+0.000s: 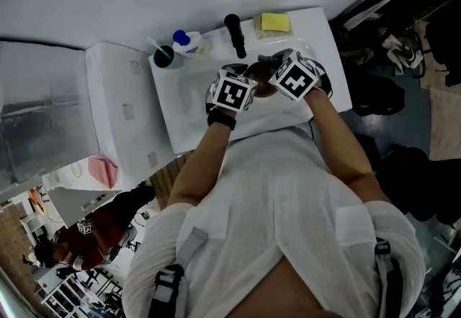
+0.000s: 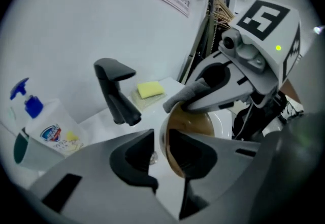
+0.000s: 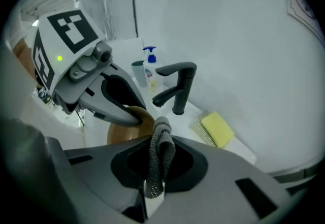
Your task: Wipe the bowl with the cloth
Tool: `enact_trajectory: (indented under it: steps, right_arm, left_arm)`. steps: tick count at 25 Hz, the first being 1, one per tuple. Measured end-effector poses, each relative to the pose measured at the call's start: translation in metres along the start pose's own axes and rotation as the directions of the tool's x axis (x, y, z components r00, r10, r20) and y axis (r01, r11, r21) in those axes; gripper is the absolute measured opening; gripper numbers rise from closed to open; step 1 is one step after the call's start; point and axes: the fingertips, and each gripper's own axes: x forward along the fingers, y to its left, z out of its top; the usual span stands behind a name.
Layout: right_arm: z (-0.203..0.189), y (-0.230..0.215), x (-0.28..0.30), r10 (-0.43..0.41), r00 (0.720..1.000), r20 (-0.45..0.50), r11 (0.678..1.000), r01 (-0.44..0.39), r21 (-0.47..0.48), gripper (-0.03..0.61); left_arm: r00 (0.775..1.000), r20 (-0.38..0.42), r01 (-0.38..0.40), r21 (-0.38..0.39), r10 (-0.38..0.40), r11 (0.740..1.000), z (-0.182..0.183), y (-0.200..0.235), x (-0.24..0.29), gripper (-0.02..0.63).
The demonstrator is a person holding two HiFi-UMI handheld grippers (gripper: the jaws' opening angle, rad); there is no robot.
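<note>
White counter [image 1: 317,39] — one bowl [image 2: 199,120], one cloth [image 3: 161,149], perhaps one sponge [image 1: 274,21].

We see a white washstand surface [image 1: 328,50] with a basin [image 2: 227,122] sunk into it. A black tap [image 1: 235,34] stands upright at the back edge. To its right, a yellow sponge [image 1: 274,21] lies on a pale mesh pad [image 3: 199,125]. To its left, a blue-capped spray bottle [image 1: 189,42] stands just beside a dark cup [image 1: 164,57].

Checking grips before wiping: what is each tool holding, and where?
Right tool pinches the grey cloth at a bunched end. The rim of the brown bowl sits between the left tool's jaws; whether they clamp it cannot be told.
</note>
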Motion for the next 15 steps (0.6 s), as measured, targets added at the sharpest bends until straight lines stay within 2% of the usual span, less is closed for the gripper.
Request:
enact_trajectory:
  steps: [1,2,6,8,10,12,15]
  right_arm:
    - [-0.004,0.002,0.001,0.007,1.000,-0.028,0.999,-0.008,-0.042,0.046]
    - [-0.007,0.004,0.002,0.016,0.999,-0.050,0.997,-0.020,-0.080,0.044]
    - [-0.006,0.013,0.003,0.026,0.996,-0.088,0.979,-0.043,-0.199,0.044]
    - [-0.003,0.017,0.005,0.023,0.995,-0.095,0.970,-0.045,-0.238,0.045]
    - [-0.002,0.022,0.005,0.031,0.994,-0.101,0.966,-0.056,-0.253,0.046]
    - [0.001,0.022,0.004,0.024,0.996,-0.091,0.969,-0.046,-0.244,0.046]
    - [0.008,0.017,-0.001,0.015,0.999,-0.045,0.981,-0.023,-0.192,0.047]
  left_arm:
    - [1.000,-0.018,0.017,0.036,-0.016,0.999,-0.004,-0.006,0.002,0.129]
    - [0.999,-0.043,0.028,0.070,-0.025,0.997,-0.007,-0.010,0.003,0.147]
    - [0.993,-0.112,0.056,0.191,-0.035,0.980,-0.007,-0.020,0.005,0.146]
    - [0.989,-0.138,0.077,0.224,-0.047,0.972,-0.005,-0.024,0.006,0.129]
    - [0.983,-0.174,0.093,0.236,-0.052,0.967,-0.003,-0.024,0.005,0.061]
    - [0.978,-0.204,0.100,0.254,-0.048,0.962,-0.002,-0.022,0.003,0.039]
    - [0.982,-0.185,0.077,0.239,-0.032,0.968,0.004,-0.018,0.001,0.029]
